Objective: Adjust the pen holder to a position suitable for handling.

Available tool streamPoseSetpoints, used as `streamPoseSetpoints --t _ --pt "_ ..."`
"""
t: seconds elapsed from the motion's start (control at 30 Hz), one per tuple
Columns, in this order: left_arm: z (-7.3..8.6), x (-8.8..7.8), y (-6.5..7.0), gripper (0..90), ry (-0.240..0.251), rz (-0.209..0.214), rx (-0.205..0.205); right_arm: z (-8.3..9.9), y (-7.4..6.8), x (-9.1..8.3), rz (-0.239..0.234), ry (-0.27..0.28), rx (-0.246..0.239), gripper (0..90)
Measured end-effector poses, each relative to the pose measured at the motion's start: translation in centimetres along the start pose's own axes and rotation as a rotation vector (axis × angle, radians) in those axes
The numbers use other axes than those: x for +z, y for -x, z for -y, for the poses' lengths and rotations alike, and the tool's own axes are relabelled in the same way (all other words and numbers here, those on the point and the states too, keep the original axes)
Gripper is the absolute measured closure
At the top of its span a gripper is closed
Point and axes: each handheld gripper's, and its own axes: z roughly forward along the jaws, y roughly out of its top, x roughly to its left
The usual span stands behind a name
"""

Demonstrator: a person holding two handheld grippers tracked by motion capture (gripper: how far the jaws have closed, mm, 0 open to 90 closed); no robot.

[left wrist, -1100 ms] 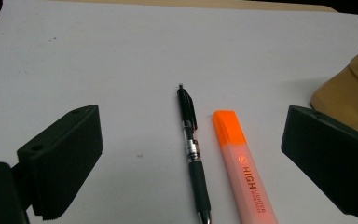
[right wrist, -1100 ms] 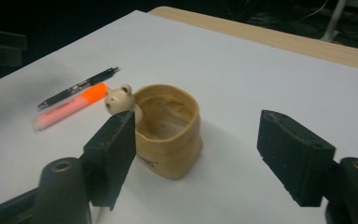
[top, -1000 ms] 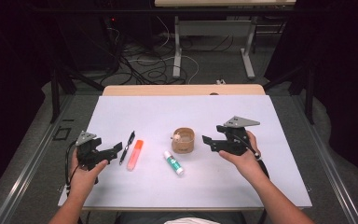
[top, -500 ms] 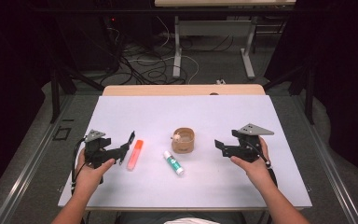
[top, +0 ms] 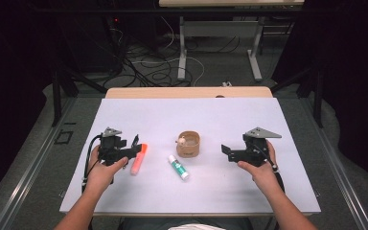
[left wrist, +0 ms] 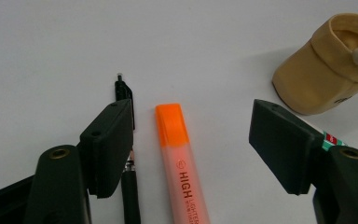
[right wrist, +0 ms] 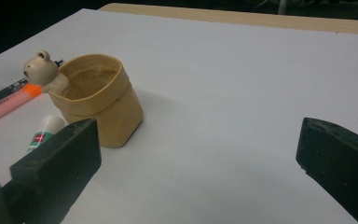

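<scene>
Two grippers are working: the left gripper (left wrist: 193,149), jaws just closing yet unclenched, is straddling the orange highlighter (left wrist: 181,163) beside a black pen (left wrist: 127,154), while the right gripper (right wrist: 200,163), just opening wide, is facing the tan cup (right wrist: 98,98), empty.

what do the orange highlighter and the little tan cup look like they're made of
Orange highlighter: likely plastic, a translucent, slightly glossy barrel with printed lettering. Tan cup: matte and soft-looking, with a folded-over rim and creased sides, so perhaps silicone or paper-like fabric; the look leaves it open.
</scene>
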Motion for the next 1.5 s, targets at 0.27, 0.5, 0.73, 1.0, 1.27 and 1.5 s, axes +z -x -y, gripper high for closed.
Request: streamPoseSetpoints --t 0.27,0.5,0.73,1.0,1.27,1.5 --pt "-0.7 0.6 0.0 38.6 -0.097 0.006 -0.056 -0.2 0.0 -0.2 0.016 -0.024 0.006 0.0" --pt "-1.2 1.2 0.1 43.0 -0.206 -0.008 -0.094 -0.4 -0.1 -0.2 0.013 -0.081 0.018 0.0" --pt "-1.6 1.9 0.4 51.3 -0.311 -0.047 -0.146 -0.5 0.0 -0.2 0.019 -0.091 0.025 0.0" --pt "-0.9 3.0 0.7 57.2 -0.375 -0.064 -0.132 -0.3 0.0 0.0 0.02 -0.105 0.024 0.0" --pt "-0.1 3.3 1.4 59.5 -0.429 -0.106 -0.098 -0.2 0.1 0.1 0.017 -0.12 0.013 1.4" --pt "0.3 3.5 1.4 59.9 -0.452 -0.115 -0.088 -0.2 0.0 0.2 0.011 -0.121 0.009 3.1"
